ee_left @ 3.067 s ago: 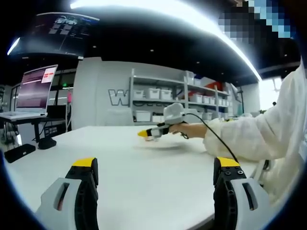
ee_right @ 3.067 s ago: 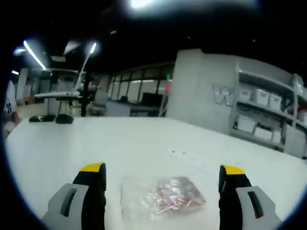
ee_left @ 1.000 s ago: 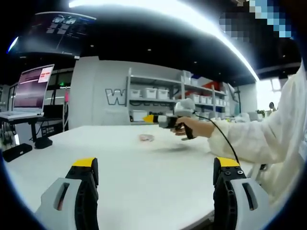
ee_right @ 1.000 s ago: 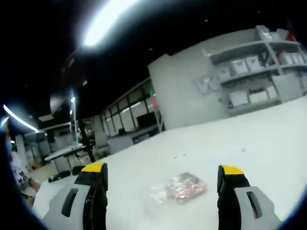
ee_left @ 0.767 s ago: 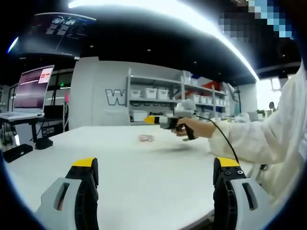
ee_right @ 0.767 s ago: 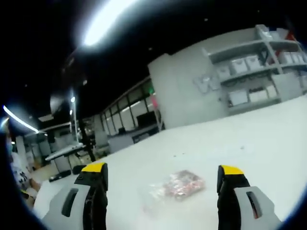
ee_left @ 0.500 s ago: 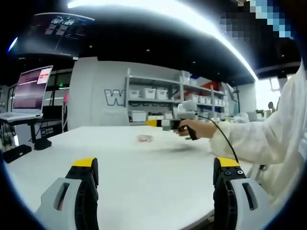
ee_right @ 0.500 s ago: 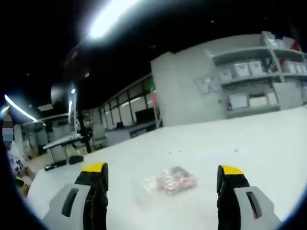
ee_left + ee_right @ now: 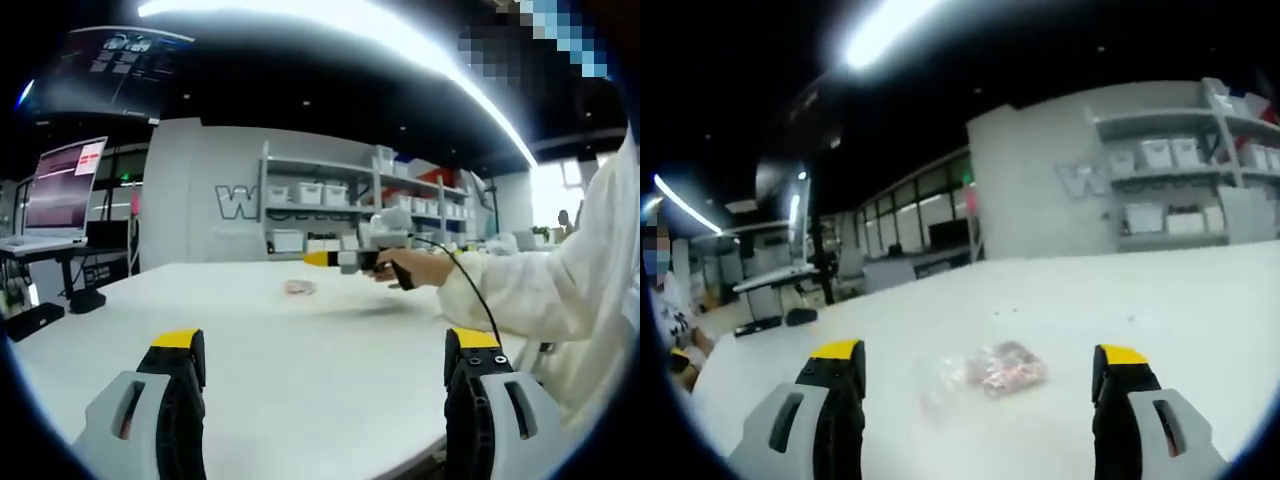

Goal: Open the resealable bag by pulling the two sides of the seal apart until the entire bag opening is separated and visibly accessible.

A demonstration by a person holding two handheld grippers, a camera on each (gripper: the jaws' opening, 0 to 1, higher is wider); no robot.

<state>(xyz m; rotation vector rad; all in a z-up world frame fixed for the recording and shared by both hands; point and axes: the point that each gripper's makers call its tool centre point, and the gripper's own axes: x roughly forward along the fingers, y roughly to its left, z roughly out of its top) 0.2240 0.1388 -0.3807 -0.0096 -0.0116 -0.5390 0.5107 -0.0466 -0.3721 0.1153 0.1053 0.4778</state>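
ahead on the white table (image 9: 1160, 300), the resealable bag (image 9: 980, 375) lay crosswise between my right gripper (image 9: 975, 375)'s wide-spread jaws; my left gripper (image 9: 325, 365), equally wide, sat farther off.

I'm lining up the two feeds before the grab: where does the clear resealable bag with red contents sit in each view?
Left gripper view: the clear resealable bag with red contents lies far off on the white table, just left of the right gripper.
Right gripper view: the bag lies close ahead, between the jaws.
Shared landmark: the grey shelving with white bins.
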